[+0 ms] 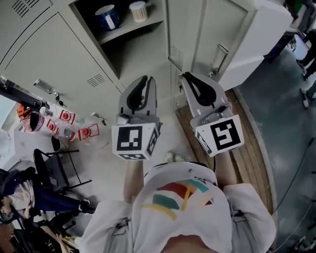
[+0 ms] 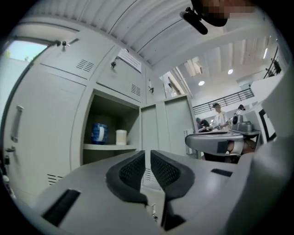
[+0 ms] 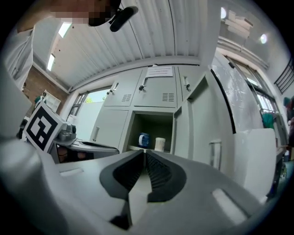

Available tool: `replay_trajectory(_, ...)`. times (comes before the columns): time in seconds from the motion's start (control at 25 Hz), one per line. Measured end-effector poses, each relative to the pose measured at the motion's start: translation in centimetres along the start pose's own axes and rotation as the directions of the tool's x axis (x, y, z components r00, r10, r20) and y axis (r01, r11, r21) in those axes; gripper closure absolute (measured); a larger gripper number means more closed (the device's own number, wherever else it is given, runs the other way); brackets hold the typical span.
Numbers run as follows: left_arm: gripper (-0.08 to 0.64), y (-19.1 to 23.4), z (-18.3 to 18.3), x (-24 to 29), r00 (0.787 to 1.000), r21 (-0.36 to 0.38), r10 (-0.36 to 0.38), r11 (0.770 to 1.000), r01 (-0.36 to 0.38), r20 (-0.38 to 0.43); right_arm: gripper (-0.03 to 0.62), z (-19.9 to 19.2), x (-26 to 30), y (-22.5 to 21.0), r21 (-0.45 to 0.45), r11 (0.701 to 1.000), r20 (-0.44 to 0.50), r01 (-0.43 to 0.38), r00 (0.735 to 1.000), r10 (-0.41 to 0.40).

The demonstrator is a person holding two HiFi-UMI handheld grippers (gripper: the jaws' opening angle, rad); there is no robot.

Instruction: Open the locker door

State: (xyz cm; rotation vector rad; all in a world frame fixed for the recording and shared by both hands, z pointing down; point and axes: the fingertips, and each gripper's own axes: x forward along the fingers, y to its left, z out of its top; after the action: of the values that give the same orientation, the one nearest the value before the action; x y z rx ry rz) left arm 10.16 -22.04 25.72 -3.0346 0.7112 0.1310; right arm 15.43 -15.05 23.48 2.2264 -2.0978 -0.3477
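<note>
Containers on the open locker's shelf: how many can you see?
2: a blue cup on the left of the shelf, a white tub to its right. The dark space behind could hide more.

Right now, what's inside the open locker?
The open locker has a shelf with a blue container and a white cup side by side. Their contents are hidden, and the left gripper covers much of the space below the shelf.

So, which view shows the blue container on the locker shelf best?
The left gripper view: the blue container stands side-on, whole. Head view shows it from above; right gripper view, small and far.
</note>
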Motion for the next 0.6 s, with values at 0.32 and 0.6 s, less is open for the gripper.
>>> replay_trajectory(0.32,0.545,6.5,1.4,-6.1,0.961,-0.004,0.274,0.962,-0.274,0.028,0.587,0.9,4.0,5.3,0.013,0.988,0.071,-0.156,0.985,0.155)
replay_trajectory(0.6,0.545,9.1,0.3,-11.6,0.878,-0.013,0.478,0.878,-0.478,0.035,0.588,-0.4,5.1,9.3,0.053,0.972,0.098,-0.229,0.97,0.223)
